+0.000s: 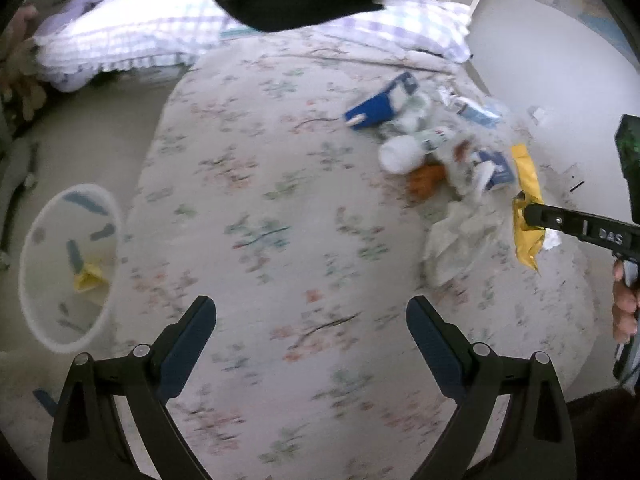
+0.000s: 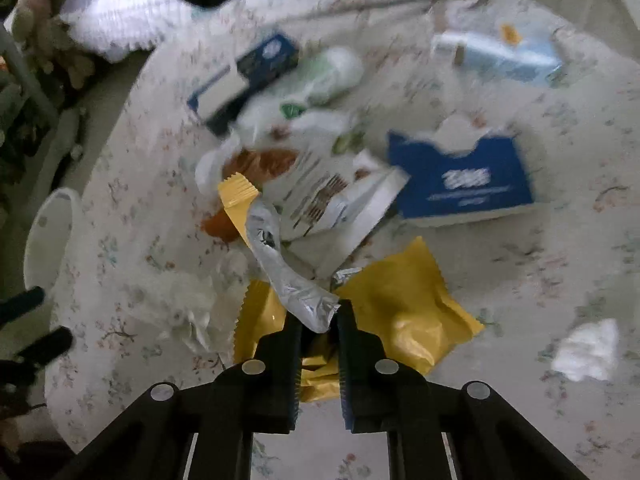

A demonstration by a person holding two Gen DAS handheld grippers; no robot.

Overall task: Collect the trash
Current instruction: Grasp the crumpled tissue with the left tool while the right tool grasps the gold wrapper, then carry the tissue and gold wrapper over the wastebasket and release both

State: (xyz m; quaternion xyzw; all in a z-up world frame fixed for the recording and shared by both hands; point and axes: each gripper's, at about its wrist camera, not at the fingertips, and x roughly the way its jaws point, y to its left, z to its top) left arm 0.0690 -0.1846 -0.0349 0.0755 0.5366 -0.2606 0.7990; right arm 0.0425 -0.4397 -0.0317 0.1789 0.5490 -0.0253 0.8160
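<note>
A: Nearest in my right wrist view, the right gripper (image 2: 320, 322) had its jaws nearly closed on a yellow wrapper (image 2: 404, 304), its silver inner strip (image 2: 280, 264) trailing upward just above the floral bedspread (image 2: 520, 264).

B: And my left gripper (image 1: 311, 316)?

A: Its jaws stood wide apart, holding nothing, over bare bedspread. To its left, beside the bed, stood the white bin (image 1: 68, 268) with a yellow scrap (image 1: 89, 278) inside.

B: Farther on?

A: I saw a crumpled tissue (image 2: 586, 350) to the right, a blue tissue box (image 2: 464, 180), a printed white bag (image 2: 336, 200), a dark blue carton (image 2: 248, 74), then a checked pillow (image 1: 132, 28).
</note>
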